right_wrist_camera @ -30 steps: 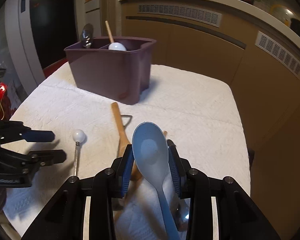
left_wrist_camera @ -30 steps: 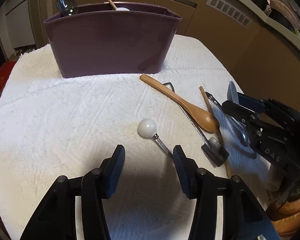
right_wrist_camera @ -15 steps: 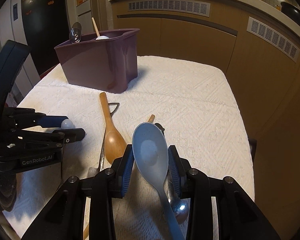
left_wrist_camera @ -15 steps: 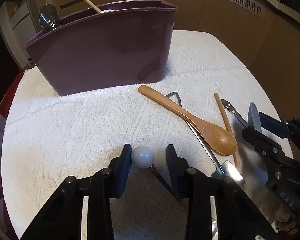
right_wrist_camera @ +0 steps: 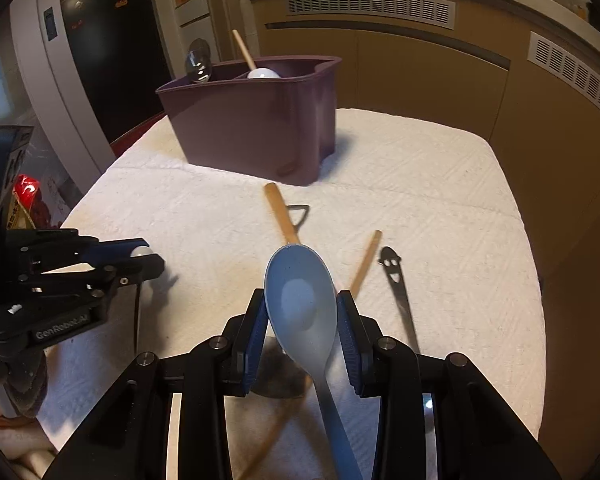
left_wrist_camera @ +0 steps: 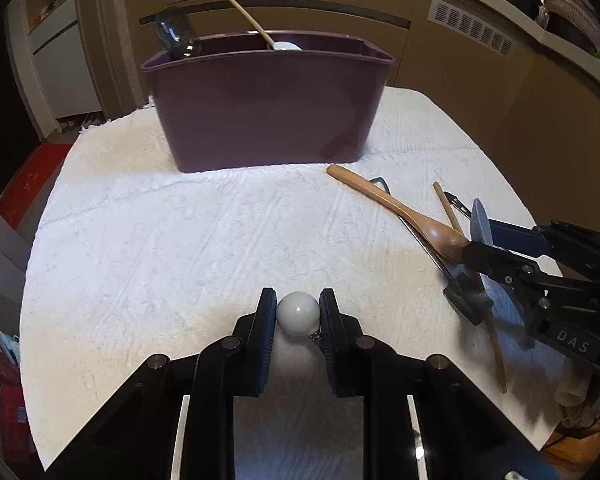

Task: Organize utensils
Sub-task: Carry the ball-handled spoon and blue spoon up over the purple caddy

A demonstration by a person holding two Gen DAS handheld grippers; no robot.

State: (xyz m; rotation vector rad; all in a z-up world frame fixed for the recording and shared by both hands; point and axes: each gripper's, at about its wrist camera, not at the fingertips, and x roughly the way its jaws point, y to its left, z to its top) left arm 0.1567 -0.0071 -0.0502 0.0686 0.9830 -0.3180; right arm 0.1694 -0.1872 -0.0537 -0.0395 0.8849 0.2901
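My left gripper (left_wrist_camera: 298,310) is shut on the white ball end (left_wrist_camera: 297,313) of a metal utensil, low over the white towel (left_wrist_camera: 180,248). My right gripper (right_wrist_camera: 302,312) is shut on the bowl of a blue spoon (right_wrist_camera: 300,300), held above the towel; it also shows in the left wrist view (left_wrist_camera: 480,228). A purple utensil caddy (left_wrist_camera: 264,100) stands at the back and holds a dark spoon (left_wrist_camera: 176,38) and a wooden-handled utensil (left_wrist_camera: 252,24). A wooden spoon (left_wrist_camera: 404,212), a wooden stick (right_wrist_camera: 364,260) and a black metal utensil (right_wrist_camera: 396,276) lie on the towel.
A metal spatula (left_wrist_camera: 466,296) lies under the wooden spoon near the towel's right edge. Wooden cabinets (right_wrist_camera: 420,72) stand behind and right of the table. Red packaging (right_wrist_camera: 26,196) sits off the table's left side. The caddy also shows in the right wrist view (right_wrist_camera: 256,120).
My left gripper moved forward over the white ball and closed on it. My right gripper lifted a little with the blue spoon held throughout.
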